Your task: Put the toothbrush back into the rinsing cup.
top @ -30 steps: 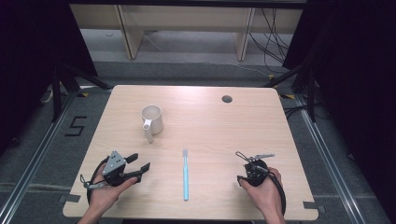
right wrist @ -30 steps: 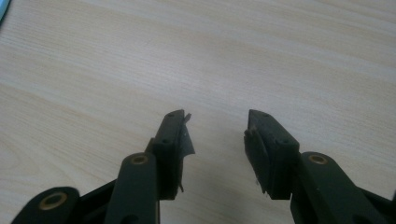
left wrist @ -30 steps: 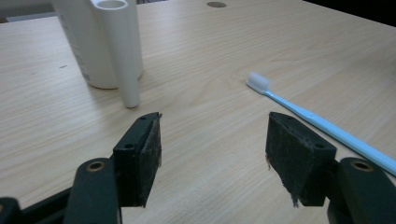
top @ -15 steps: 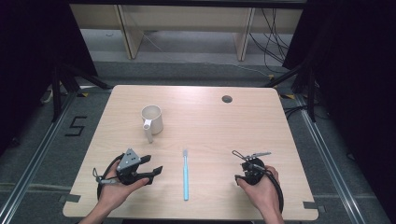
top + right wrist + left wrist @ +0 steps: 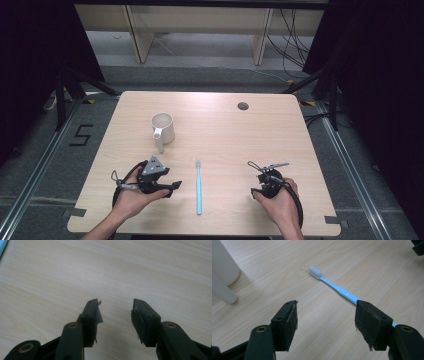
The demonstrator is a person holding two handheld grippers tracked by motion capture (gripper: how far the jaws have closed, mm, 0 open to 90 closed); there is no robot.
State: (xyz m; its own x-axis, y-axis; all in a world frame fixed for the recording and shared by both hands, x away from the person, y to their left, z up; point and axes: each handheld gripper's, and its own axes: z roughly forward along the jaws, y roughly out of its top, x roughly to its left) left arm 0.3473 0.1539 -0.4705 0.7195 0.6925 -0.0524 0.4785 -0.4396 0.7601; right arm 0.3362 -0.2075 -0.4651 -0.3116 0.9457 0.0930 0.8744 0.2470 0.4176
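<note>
— Blue plastic, that toothbrush [image 5: 198,187]; it lay flat on the table [image 5: 225,125], near the front edge between the grippers. How would it handle?

— Light, stiff and thin, probably slippery. I'd pinch the handle mid-length, across its width.

— And the left gripper [image 5: 325,320]?

— Jaws stood wide apart, empty, just left of the handle. The right gripper [image 5: 116,315] was partly open, holding nothing, well right of it.
</note>
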